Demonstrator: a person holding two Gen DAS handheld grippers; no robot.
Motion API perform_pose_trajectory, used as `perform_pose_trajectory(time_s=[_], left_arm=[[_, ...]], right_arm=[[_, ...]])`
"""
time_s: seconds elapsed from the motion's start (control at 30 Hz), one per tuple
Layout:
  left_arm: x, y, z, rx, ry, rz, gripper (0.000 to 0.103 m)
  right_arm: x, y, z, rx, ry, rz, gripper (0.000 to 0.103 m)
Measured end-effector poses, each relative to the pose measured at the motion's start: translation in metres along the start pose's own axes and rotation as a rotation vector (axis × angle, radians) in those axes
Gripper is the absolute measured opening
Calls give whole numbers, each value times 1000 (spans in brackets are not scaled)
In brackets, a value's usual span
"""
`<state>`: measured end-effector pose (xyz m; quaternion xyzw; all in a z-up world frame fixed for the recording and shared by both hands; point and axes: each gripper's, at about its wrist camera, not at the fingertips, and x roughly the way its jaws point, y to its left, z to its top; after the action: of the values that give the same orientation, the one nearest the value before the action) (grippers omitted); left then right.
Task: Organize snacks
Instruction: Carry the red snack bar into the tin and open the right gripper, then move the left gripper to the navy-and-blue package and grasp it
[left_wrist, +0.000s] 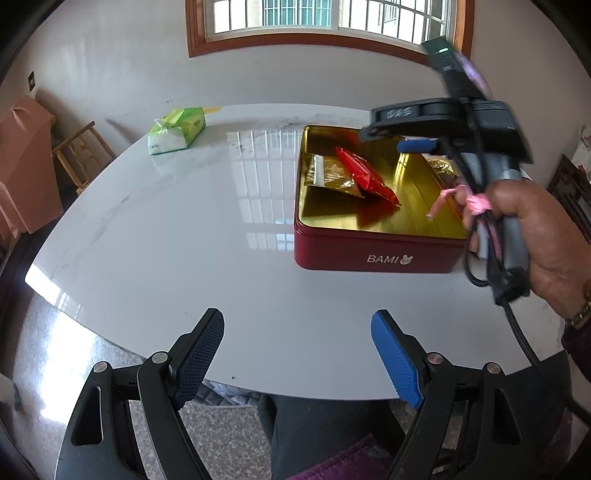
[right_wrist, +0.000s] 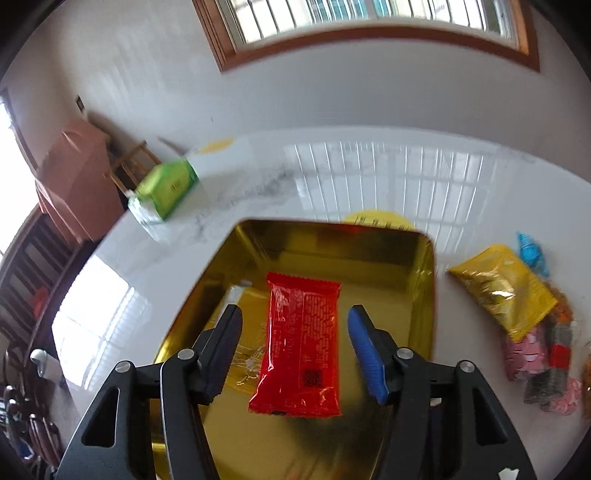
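Observation:
A red tin box marked BAMI (left_wrist: 373, 253) with a gold inside stands on the white table; it also shows in the right wrist view (right_wrist: 424, 280). In it lie a red snack packet (left_wrist: 367, 177) (right_wrist: 301, 347) and a gold packet (left_wrist: 330, 175), partly under the red one. My right gripper (right_wrist: 293, 349) is open above the box, its fingers either side of the red packet and clear of it; it also shows in the left wrist view (left_wrist: 406, 142). My left gripper (left_wrist: 297, 354) is open and empty over the table's near edge. A gold packet (right_wrist: 506, 290) and several small snacks (right_wrist: 546, 369) lie right of the box.
A green tissue pack (left_wrist: 177, 129) (right_wrist: 166, 190) lies at the table's far left. A yellow round item (right_wrist: 378, 218) lies behind the box. A blue wrapped snack (right_wrist: 532, 253) lies far right. Wooden chairs (left_wrist: 83, 155) stand beyond the table's left edge.

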<state>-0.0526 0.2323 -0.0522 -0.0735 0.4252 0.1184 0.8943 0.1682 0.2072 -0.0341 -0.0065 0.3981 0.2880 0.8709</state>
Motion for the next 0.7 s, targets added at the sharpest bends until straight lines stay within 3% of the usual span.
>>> perform_pose_trajectory(time_s=[0.1, 0.2, 0.33, 0.47, 0.63, 0.7], left_arm=[[-2, -4, -1, 16, -1, -10, 82], [-6, -12, -1, 46, 20, -83, 82], [-13, -29, 4, 74, 58, -218, 82], [-19, -58, 19, 101, 109, -378, 82], [-12, -109, 49, 79, 198, -576, 82], [4, -134, 65, 26, 262, -610, 82]], right_arm=[[-31, -14, -11, 3, -59, 4, 67], [-70, -40, -31, -10, -106, -44, 67], [-117, -86, -64, -58, -133, -205, 67], [-151, -153, -101, -71, -102, -427, 69], [-175, -229, -130, 40, -67, -553, 69], [-179, -252, -141, 91, -61, -572, 69]])
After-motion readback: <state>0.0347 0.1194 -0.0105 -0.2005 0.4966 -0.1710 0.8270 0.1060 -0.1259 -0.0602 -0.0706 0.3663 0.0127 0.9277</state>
